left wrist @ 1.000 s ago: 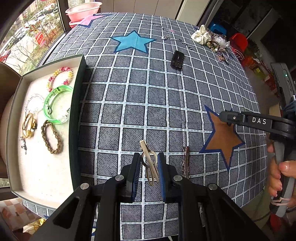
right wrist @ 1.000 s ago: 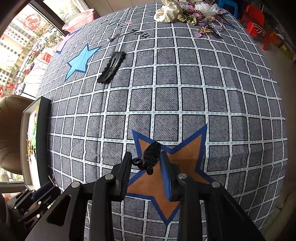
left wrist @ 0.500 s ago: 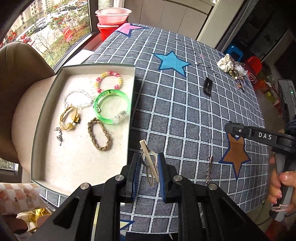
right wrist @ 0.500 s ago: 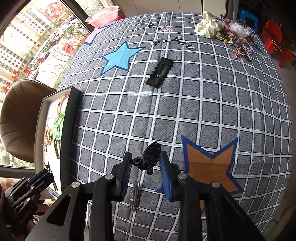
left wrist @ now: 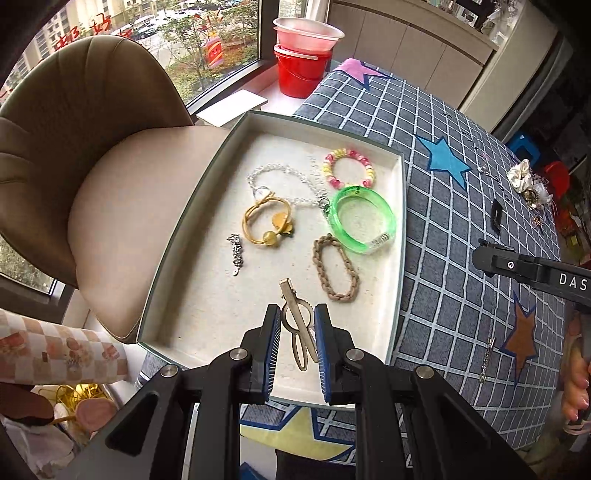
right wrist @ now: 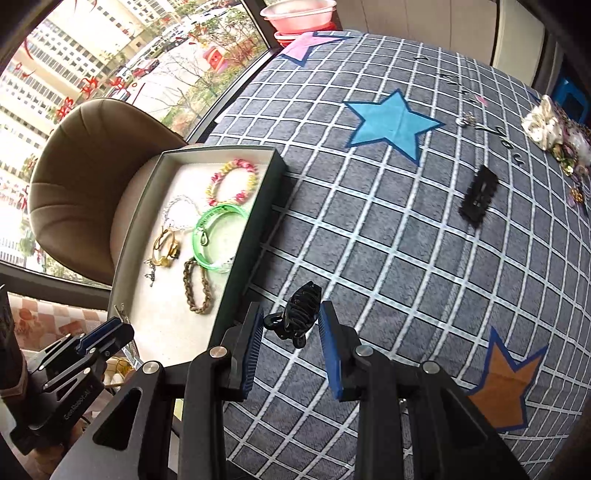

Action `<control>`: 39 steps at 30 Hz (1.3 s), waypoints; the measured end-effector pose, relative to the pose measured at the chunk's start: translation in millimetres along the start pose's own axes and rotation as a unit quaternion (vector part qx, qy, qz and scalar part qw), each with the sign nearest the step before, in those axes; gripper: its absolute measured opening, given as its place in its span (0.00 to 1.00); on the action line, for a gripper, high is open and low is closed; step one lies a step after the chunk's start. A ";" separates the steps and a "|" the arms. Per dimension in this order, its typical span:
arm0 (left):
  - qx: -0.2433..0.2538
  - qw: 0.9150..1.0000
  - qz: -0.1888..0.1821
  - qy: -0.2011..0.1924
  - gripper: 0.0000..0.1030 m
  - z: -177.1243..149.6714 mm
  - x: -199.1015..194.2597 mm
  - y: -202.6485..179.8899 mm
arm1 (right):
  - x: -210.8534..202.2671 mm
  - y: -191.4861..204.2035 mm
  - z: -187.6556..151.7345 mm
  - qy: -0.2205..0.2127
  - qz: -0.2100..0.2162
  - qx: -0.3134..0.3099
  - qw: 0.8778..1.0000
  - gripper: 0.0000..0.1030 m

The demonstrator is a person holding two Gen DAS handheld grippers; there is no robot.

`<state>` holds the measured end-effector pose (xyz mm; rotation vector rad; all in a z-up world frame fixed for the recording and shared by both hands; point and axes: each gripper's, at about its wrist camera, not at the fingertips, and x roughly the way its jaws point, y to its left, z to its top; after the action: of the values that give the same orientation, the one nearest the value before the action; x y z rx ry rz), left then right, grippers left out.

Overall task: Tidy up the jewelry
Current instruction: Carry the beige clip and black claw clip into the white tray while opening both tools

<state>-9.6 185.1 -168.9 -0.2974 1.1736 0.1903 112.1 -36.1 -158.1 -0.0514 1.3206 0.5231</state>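
My left gripper [left wrist: 297, 341] grips a clip [left wrist: 298, 325] above the tray [left wrist: 177, 258] (ready to drop). Right gripper [right wrist: 291, 334] clamps a claw [right wrist: 295, 319], awaiting its turn.

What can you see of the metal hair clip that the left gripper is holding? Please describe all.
The metal hair clip is slim and pale gold, with a flat pointed bar over two looped openings. It looks like thin metal. The left gripper pinches it between blue pads, with its pointed end forward. It is over the near part of the tray; whether it touches the floor is unclear.

Brown chair [left wrist: 85, 147], red bucket [left wrist: 301, 72], pink basin [left wrist: 308, 35].
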 end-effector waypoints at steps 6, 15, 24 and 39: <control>-0.024 1.000 0.019 0.003 0.25 0.7 13.4 28.5 | 24.5 43.2 14.7 0.019 0.029 -0.041 0.999 0.32; -0.037 0.999 0.030 0.017 0.25 -2.3 39.1 46.4 | 55.3 87.7 18.3 0.046 0.047 -0.085 0.994 0.32; -0.035 0.998 0.036 0.026 0.25 0.7 57.0 54.7 | 89.5 110.8 12.7 0.072 0.053 -0.106 0.990 0.32; -0.044 0.997 0.045 0.034 0.25 3.6 76.2 57.8 | 128.0 133.4 42.5 0.056 0.013 -0.153 0.987 0.32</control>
<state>5.1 240.3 -245.7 -0.3303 1.2490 0.3140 117.5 138.6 -231.9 -0.3224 1.3415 0.7509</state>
